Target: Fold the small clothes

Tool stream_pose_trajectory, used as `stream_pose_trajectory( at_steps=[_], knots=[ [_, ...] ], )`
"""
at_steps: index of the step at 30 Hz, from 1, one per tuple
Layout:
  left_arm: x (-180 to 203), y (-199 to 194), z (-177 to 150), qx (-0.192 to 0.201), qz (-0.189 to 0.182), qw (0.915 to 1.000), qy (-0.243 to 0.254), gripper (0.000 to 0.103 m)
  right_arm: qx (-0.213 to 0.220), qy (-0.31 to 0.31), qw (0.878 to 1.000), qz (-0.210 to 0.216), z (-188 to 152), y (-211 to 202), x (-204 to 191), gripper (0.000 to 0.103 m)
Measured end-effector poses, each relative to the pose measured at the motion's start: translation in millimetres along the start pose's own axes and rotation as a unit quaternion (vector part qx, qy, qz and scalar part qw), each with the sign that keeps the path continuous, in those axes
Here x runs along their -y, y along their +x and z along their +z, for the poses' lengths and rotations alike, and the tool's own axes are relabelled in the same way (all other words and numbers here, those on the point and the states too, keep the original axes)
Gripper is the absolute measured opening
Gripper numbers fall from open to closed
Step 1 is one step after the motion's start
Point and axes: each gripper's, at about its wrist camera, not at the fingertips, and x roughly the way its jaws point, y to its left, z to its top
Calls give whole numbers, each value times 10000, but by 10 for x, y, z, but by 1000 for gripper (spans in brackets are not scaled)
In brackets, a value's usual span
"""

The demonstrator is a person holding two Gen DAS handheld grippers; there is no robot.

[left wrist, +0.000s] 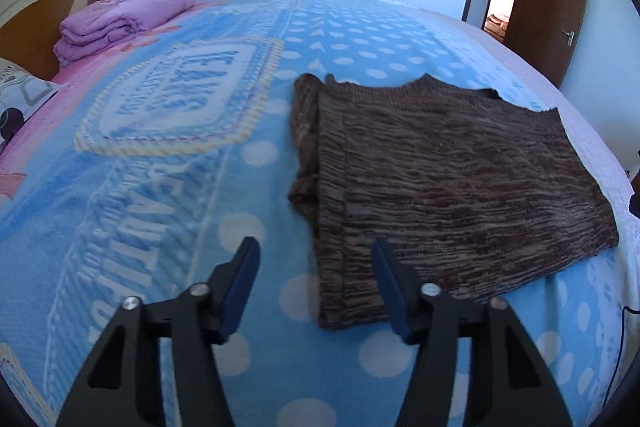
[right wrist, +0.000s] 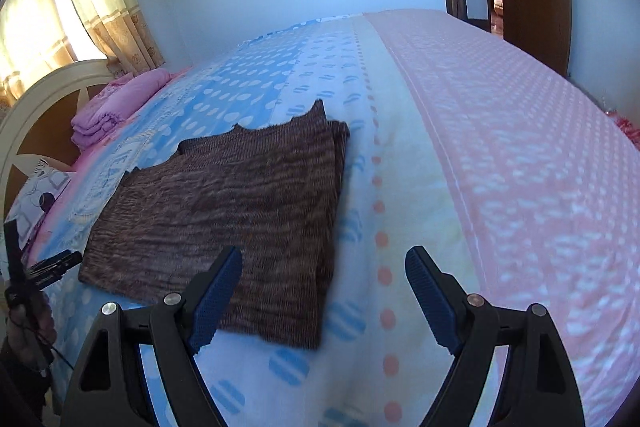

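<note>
A brown knitted garment (left wrist: 448,179) lies flat on the bed, its left side folded inward into a long strip. My left gripper (left wrist: 316,251) is open and empty, hovering over the garment's near left corner. In the right wrist view the same garment (right wrist: 232,211) lies left of centre. My right gripper (right wrist: 324,263) is open and empty above the garment's near right corner. The left gripper's tool (right wrist: 52,265) shows at the left edge of that view, held in a hand.
The bed carries a blue dotted blanket (left wrist: 180,187) and a pink and cream patterned cover (right wrist: 520,167). A folded purple quilt (left wrist: 120,19) and a pillow (left wrist: 20,95) lie by the headboard. An open brown door (left wrist: 556,7) stands at the far right.
</note>
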Motion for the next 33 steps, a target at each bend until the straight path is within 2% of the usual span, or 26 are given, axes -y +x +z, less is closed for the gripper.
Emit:
stream_pose_trajectory(
  at_steps=[1,3,5,7,8,9,10,12,13,20,24,26,27,29,30,31,32,33],
  knots=[
    [11,46,-8,-67,-56,10000,-18,52,-9,33,10000,9,-32,6,5,84],
    [47,119,-19,-200,-148,9997,-34,32,-97,68,9999,70,-79,61,-8,84],
    [76,150,-11,-177,-187,9997,-48,26,-126,-14,9998,165,-123,97,-52,84],
    [112,153,-24,-145,-169,9998,-20,24,-121,-143,9996,222,-167,112,-92,83],
    [120,160,-25,-145,-179,9997,-8,15,-161,-210,9994,236,-179,155,-123,82],
    [119,159,-31,-129,-186,9997,0,11,-179,-222,9993,247,-196,155,-129,73],
    [110,150,-37,-118,-210,9997,0,11,-223,-224,9991,296,-213,171,-137,59],
    [75,121,-51,-113,-258,9996,-78,8,-404,-230,9980,428,-241,246,-153,45],
    [59,84,-63,-94,-287,9995,-106,8,-472,-256,9975,451,-263,277,-165,43],
    [18,53,-130,-11,-328,9991,-277,9,-541,-230,9972,458,-375,330,-168,43],
    [-11,79,-132,-80,-337,9986,-390,15,-539,-212,9973,460,-378,327,-172,43],
    [-7,68,-145,-93,-351,9987,-366,15,-537,-165,9972,492,-385,328,-164,43],
    [11,61,-156,-98,-373,9989,-275,15,-532,-148,9972,501,-389,332,-161,43],
    [48,31,-178,-32,-337,9994,-66,7,-522,-166,9973,498,-398,339,-167,43],
    [60,7,-182,31,-315,9995,25,6,-512,-215,9973,471,-400,339,-176,35],
    [61,-27,-188,76,-291,9995,92,6,-475,-262,9976,436,-401,323,-187,16],
    [46,-51,-188,90,-297,9995,86,6,-482,-265,9974,465,-399,316,-190,11],
    [17,-85,-190,97,-324,9994,60,5,-489,-238,9972,521,-396,302,-189,10]
  ],
)
